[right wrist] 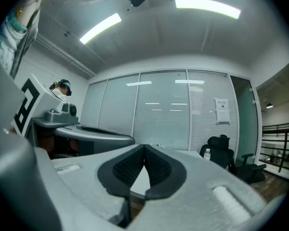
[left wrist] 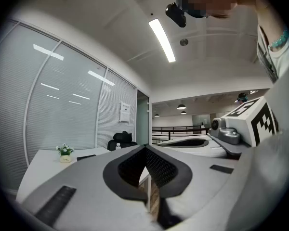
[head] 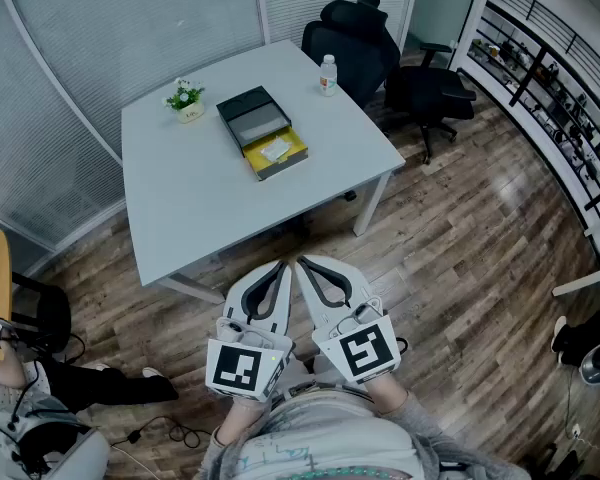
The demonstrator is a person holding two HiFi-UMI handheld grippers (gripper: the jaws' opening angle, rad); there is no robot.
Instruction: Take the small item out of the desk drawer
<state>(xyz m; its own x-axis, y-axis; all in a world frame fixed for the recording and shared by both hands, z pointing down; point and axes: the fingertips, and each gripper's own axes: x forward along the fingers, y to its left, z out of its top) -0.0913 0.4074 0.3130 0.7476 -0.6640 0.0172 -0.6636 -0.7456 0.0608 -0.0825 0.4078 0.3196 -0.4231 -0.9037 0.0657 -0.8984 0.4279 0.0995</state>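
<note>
**Both Grippers Shut and Empty, Well Short of the Open Drawer**

Left of the drawer unit, a small potted plant stood on the white table. The unit's yellow drawer was pulled out toward the person. The small item, pale and crumpled-looking (too small to identify), lay inside that drawer. Right of the unit, a bottle stood by the table's far edge.

Well apart from the unit, off the table's near side, the left gripper and the right gripper hung side by side close to the person's body. Each had its jaws pressed together on nothing.

The step in hand looked to be the approach, with the reach not yet begun. To do it well, the working gripper would probably need its jaws spread before it got over the drawer. It should then come down from above to straddle the item without touching the drawer's walls. The unit looked light, so the other gripper might steady it against sliding.
</note>
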